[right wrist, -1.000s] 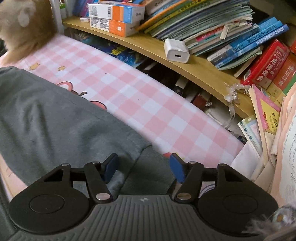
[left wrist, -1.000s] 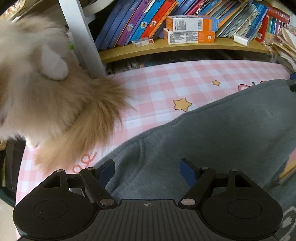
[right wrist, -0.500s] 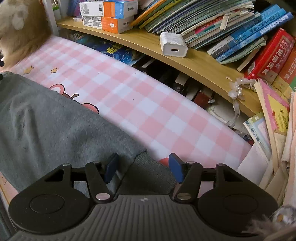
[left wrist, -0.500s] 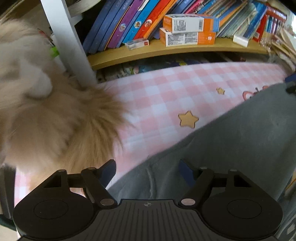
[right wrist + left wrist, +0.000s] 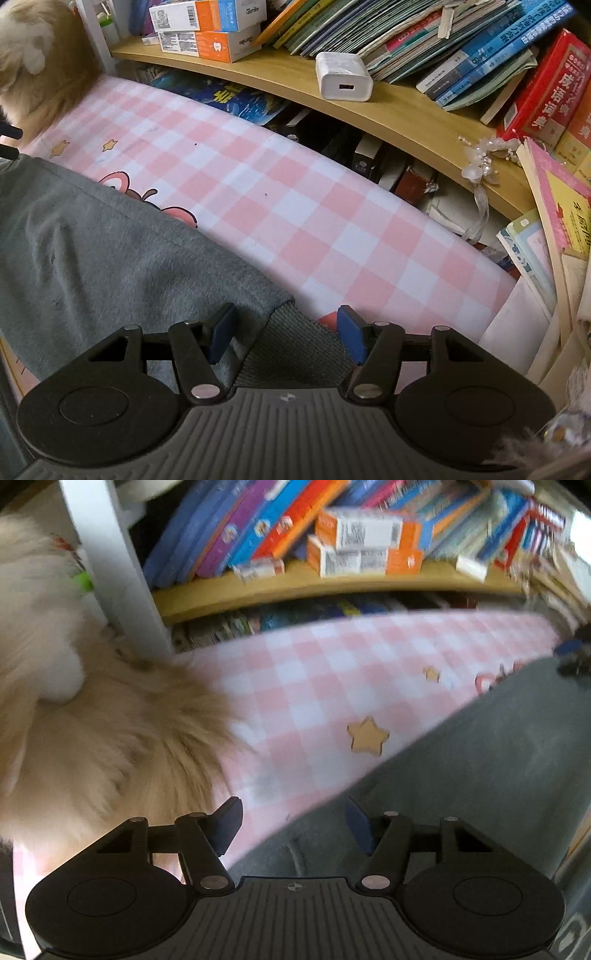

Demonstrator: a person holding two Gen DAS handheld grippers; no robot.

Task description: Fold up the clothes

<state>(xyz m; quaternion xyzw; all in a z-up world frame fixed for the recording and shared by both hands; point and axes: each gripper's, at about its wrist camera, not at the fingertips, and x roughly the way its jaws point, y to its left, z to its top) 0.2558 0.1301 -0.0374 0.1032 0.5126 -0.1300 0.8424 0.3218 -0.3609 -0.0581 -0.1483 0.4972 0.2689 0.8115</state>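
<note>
A grey sweat garment [image 5: 480,768] lies across the pink checked sheet [image 5: 314,686]. In the left wrist view my left gripper [image 5: 293,825] is open at the garment's near edge, with cloth under the right finger and sheet under the left. In the right wrist view the same grey garment [image 5: 110,258] ends in a ribbed cuff [image 5: 295,347]. My right gripper [image 5: 286,332] stands open with that cuff between its blue pads, not pinched. The far tip of the right gripper [image 5: 574,657] shows at the left wrist view's right edge.
A fluffy tan plush toy [image 5: 92,720] sits on the sheet at the left, near a white post [image 5: 114,568]. A wooden shelf [image 5: 369,107] with books, orange boxes [image 5: 207,29] and a white charger [image 5: 343,75] runs behind the bed. Stacked books [image 5: 554,229] crowd the right.
Both grippers have drawn back toward me along the garment. More checked sheet shows ahead, and the left view is blurred by motion. Both stay open.
</note>
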